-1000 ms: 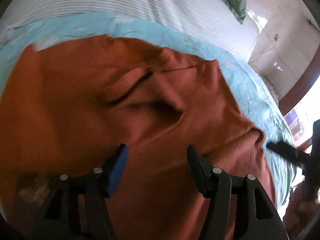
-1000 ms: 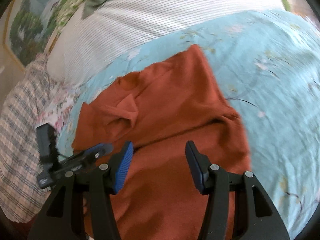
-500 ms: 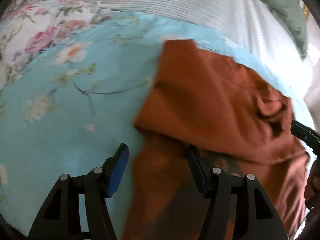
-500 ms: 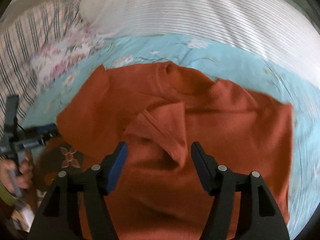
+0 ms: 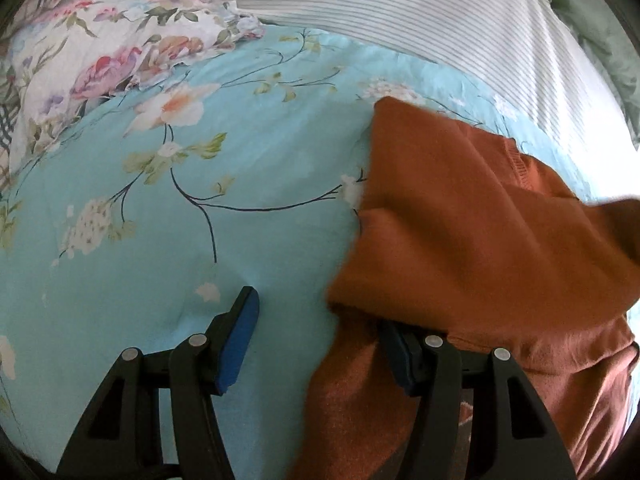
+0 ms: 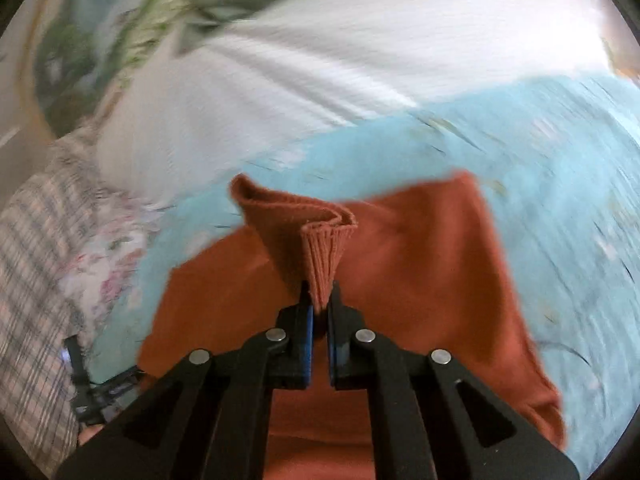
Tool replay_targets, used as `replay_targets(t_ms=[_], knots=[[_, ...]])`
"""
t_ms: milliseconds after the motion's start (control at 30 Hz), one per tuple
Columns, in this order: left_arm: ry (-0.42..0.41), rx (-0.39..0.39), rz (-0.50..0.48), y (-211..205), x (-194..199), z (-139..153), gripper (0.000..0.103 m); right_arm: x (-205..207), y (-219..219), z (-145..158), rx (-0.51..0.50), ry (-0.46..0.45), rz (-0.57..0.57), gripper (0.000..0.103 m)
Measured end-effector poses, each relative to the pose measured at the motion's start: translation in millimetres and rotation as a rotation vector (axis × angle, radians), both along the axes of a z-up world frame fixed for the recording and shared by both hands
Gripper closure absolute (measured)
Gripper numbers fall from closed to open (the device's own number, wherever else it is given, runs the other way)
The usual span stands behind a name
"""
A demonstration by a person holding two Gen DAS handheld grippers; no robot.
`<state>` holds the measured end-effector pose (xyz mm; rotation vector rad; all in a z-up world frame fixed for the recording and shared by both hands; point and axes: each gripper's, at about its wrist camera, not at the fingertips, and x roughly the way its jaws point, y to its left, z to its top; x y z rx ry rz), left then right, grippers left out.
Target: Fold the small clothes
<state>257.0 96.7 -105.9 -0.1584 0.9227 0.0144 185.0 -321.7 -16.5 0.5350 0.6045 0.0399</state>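
A ribbed cuff of the orange sweater (image 6: 326, 256) is pinched between the closed pads of the right gripper (image 6: 319, 320), lifted above the floral bedsheet (image 5: 160, 208). The left gripper (image 5: 320, 344) is held open at the sweater's left edge, one finger hidden under the cloth, nothing gripped

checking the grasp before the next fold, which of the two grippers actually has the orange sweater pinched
The right gripper: its jaws are shut on a ribbed cuff of the orange sweater. The left gripper stands open, one finger over the floral sheet, the other under the sweater's edge.

a rust-orange knit sweater (image 6: 420, 264) lies partly folded on the bed, its ribbed cuff (image 6: 324, 256) lifted up off the body
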Motion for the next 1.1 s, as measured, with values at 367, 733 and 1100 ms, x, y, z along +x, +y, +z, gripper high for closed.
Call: replay_targets(t_ms=[367, 733, 1100], knots=[[-0.026, -0.057, 0.026, 8, -5, -1, 0.043, -18, -15, -16, 0.025, 0.005, -0.104, 0.095], [-0.027, -0.040, 0.027, 5, -4, -3, 0.043, -21, -7, -3, -0.086, 0.018, -0.112, 0.056], [-0.014, -0.082, -0.033, 12, -19, 10, 0.044, -50, -23, -25, -0.025, 0.109, -0.092, 0.049]])
